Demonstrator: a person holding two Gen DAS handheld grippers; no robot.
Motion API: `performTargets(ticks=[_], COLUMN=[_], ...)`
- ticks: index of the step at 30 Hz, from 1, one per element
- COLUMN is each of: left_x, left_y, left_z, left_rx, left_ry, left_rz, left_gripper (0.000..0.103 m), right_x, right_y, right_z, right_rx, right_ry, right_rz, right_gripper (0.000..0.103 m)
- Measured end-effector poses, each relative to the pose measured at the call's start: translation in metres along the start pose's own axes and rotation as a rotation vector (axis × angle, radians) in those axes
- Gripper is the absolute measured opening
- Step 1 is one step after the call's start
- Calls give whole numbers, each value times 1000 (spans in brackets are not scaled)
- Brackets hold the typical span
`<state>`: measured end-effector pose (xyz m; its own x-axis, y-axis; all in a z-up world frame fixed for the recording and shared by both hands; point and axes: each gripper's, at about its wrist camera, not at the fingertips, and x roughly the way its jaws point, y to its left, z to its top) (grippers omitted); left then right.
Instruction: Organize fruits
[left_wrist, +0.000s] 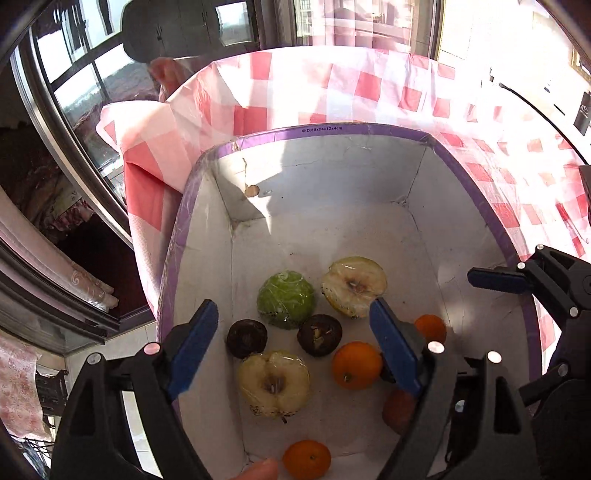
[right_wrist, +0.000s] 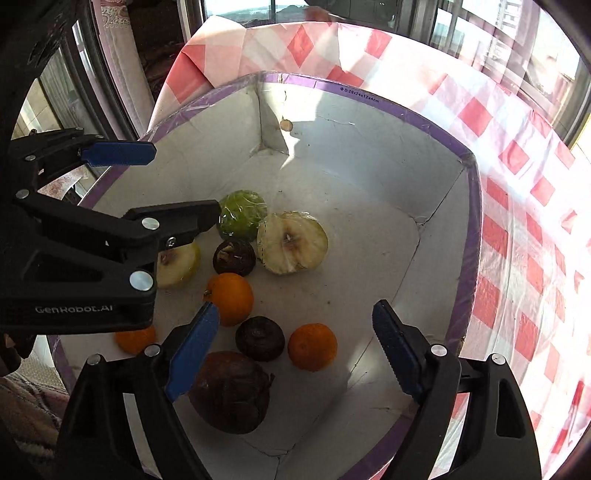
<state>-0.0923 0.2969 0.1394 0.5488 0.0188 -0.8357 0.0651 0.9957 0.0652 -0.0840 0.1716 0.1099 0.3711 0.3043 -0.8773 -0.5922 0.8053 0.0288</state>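
Inside the box (left_wrist: 369, 130), halved apples (left_wrist: 274, 384) lie plastic-wrapped.

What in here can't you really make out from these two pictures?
- Left wrist view: a reddish fruit is half hidden behind the left gripper.
- Right wrist view: a cut apple half is partly covered by the left gripper.
- Both views: the small print on the box rim is too small to read reliably.

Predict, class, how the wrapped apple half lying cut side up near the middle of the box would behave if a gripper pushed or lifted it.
The apple half looks film-wrapped and glossy, so it may slip between gripper pads. Resting on its rounded side, cut face up, it would probably rock or tip when nudged. It touches the green wrapped fruit, which would likely shift too.
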Motion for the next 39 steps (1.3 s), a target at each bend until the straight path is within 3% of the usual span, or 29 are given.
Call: performTargets(ticks=[3,8,19,39], left_x=[-15,-25,-11,-8], left_y=[0,-14,-11,-14], left_z=[6,14,10,8], left_rx=[-45,-30,-20,-21], left_ry=[-46,-81,-14,6], left_rz=[-41,-37,-45,-37], left_gripper=[101,101,101,101], right_x=[-4,-5,-4,-5], right_y=[-2,2,2,1], right_z=[-1,-3,-2,-5], right_rx=[22,19,25,20], right_ry=[-10,0,3,7], right_rz=[43,48,26,20], right_gripper=[86,86,86,86])
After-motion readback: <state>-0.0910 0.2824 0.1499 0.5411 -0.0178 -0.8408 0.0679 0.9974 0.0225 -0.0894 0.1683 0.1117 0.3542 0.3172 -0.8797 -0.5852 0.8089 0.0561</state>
